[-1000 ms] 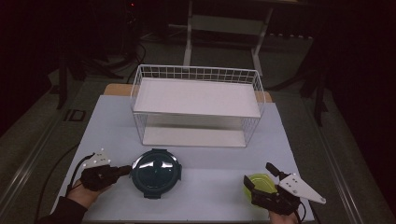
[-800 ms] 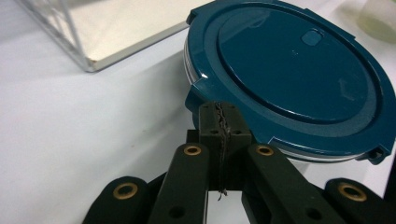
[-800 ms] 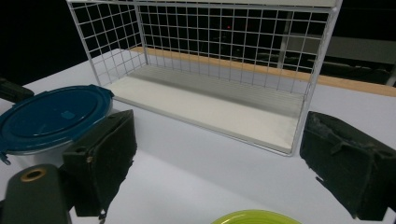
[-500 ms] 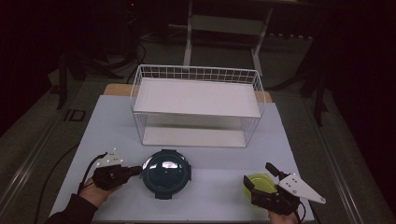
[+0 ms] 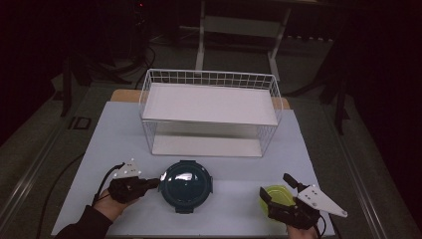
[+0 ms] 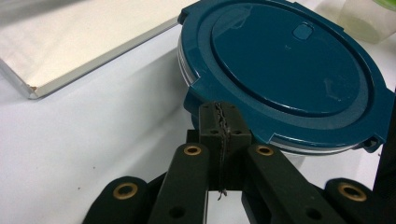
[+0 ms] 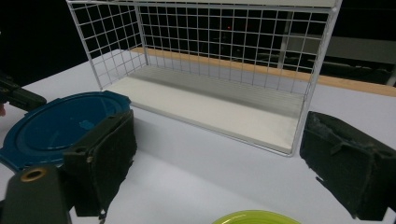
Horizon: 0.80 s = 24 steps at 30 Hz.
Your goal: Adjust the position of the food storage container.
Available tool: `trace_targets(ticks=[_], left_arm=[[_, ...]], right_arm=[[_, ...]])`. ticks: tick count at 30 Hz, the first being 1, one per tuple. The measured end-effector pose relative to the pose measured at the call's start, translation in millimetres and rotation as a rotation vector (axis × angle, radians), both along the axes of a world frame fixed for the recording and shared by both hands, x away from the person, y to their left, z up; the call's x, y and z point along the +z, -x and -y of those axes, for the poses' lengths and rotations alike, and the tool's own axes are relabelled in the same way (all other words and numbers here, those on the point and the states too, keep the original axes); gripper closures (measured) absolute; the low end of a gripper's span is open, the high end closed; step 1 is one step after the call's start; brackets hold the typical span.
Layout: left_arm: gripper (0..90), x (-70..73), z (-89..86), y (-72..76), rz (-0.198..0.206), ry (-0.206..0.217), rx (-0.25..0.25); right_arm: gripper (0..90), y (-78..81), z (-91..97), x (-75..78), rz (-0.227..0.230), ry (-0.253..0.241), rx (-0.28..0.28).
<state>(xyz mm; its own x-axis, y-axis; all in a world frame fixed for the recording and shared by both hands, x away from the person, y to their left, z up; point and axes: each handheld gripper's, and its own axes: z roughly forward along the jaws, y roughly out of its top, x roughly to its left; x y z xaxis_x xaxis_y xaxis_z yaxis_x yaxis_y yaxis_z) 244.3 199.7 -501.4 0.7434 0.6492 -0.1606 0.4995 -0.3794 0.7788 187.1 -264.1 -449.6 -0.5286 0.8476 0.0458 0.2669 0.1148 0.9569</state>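
Observation:
A round dark-teal lidded container lies on the white table near the front, left of centre. My left gripper is shut, with nothing between its jaws, and its tips press against the container's left rim. At the front right my right gripper stands open, its pads set wide apart. A yellow-green bowl sits between the jaws, and its rim peeks in low in the right gripper view. No pad presses on it.
A white wire basket rack with an upper shelf and a lower tray stands at mid-table behind both grippers. The rack is open toward the front. A table edge runs close behind my hands.
My left gripper has slid to the right, staying shut, and the teal container has shifted right with it. The right gripper and the yellow-green bowl have kept still.

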Motion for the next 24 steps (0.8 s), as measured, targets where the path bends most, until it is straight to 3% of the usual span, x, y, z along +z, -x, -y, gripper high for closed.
trace_targets(ticks=[7, 11, 15, 17, 22, 24], left_arm=[[87.0, 0.0, -1.1, 0.1, 0.007, 0.012, -0.001], [72.0, 7.4, -6.6, 1.6, 0.027, 0.035, 0.025], [54.4, 16.1, -13.2, 5.2, 0.042, 0.107, 0.051], [41.5, 19.3, -14.7, 8.0, 0.054, 0.127, 0.064], [10.8, 23.5, -17.6, 14.7, 0.080, 0.144, 0.105], [4.9, 24.8, -19.4, 17.8, 0.096, 0.163, 0.105]], right_arm=[[10.4, 0.8, 0.5, 0.2, 0.006, -0.004, -0.002], [10.4, 1.2, -1.2, -1.6, 0.013, 0.004, -0.011], [10.4, 0.7, -3.1, -2.7, 0.013, -0.005, 0.014], [10.4, -1.1, -8.2, -3.6, -0.006, 0.020, -0.015], [10.5, -3.0, -16.3, -8.0, -0.049, 0.028, 0.055], [21.4, -4.2, -17.3, -11.6, -0.096, 0.027, 0.075]])
